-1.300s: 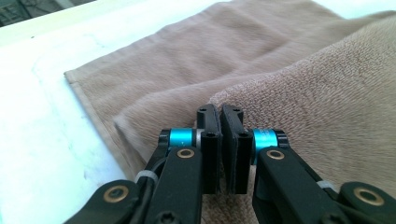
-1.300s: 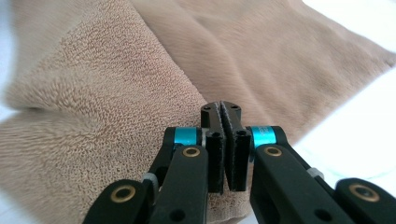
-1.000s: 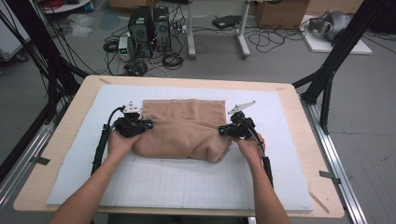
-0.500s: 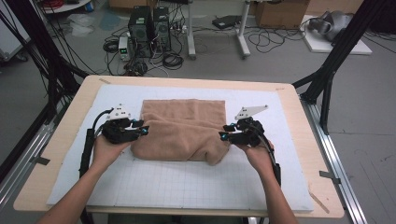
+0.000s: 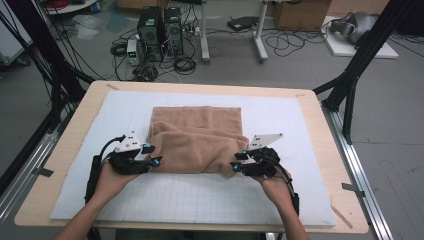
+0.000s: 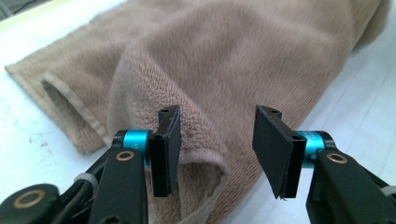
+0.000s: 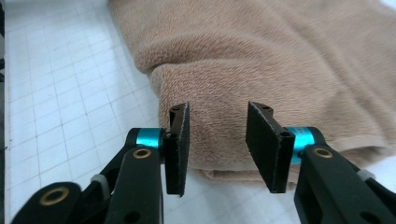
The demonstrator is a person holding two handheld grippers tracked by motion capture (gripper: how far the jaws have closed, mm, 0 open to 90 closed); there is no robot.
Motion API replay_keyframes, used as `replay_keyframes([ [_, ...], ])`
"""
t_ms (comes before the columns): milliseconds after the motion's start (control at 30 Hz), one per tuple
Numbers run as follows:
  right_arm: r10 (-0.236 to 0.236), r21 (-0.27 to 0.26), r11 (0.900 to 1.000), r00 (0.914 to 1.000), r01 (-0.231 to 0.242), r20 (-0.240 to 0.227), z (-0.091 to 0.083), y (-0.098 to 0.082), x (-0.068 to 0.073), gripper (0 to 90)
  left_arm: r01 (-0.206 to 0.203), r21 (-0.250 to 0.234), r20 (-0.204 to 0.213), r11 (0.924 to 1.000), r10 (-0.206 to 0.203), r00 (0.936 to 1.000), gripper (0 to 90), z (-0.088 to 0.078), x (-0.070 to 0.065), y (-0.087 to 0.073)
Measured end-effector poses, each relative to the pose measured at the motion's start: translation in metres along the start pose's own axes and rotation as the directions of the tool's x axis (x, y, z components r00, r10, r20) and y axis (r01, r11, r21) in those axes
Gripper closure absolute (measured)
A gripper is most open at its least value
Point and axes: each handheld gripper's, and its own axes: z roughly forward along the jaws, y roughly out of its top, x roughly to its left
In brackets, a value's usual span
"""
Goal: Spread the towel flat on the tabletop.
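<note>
A tan towel (image 5: pixel 197 137) lies folded on the white gridded mat (image 5: pixel 200 200), its near edge rolled into a thick fold. My left gripper (image 5: pixel 151 155) sits at the fold's near left corner and my right gripper (image 5: pixel 239 160) at its near right corner. Both have just been opening their jaws. In the left gripper view the left gripper (image 6: pixel 217 140) stands open, with the towel (image 6: pixel 224 60) corner lying loose by the left pad. In the right gripper view the right gripper (image 7: pixel 217 140) is open too, and the towel (image 7: pixel 280 60) bulges just beyond the pads, unpressed.
The mat covers most of the wooden table (image 5: pixel 325 150). Metal rails run along both sides of the table, with black frame legs (image 5: pixel 350 85) at the far corners. Computer towers (image 5: pixel 160 30) and cables lie on the floor beyond the far edge.
Both grippers have let go of the towel, opened, and drawn back toward the near edge, the left one also slightly outward. The towel's near fold now rests on the mat.
</note>
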Motion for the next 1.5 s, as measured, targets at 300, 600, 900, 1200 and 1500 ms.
replay_keyframes([
  [300,0.011,0.066,0.998,0.9999,-0.011,0.0,0.032,-0.003,-0.002,61.1,-0.017,0.127,0.014,0.9918,0.015,0.9998,64.2,0.036,0.001,-0.007],
  [600,-0.019,0.064,0.998,0.9995,0.021,-0.025,0.045,0.0,-0.004,81.3,0.01,0.103,-0.001,0.9946,-0.01,0.9999,83.6,0.033,0.003,-0.004],
  [900,-0.043,0.041,0.998,0.999,0.043,0.006,0.011,0.006,-0.006,82.6,0.057,0.025,-0.023,0.9981,-0.056,0.9981,85.0,0.006,0.018,0.004],
  [1200,-0.048,0.012,0.999,0.9974,0.048,0.054,-0.02,0.018,-0.017,82.7,0.062,-0.013,-0.047,0.998,-0.063,0.9969,85.4,-0.006,0.024,0.014],
  [1500,-0.021,0.077,0.997,0.9988,0.018,0.044,-0.009,0.01,-0.028,81.8,-0.036,0.078,0.1,0.9963,0.028,0.9946,62.5,0.013,0.001,0.012],
])
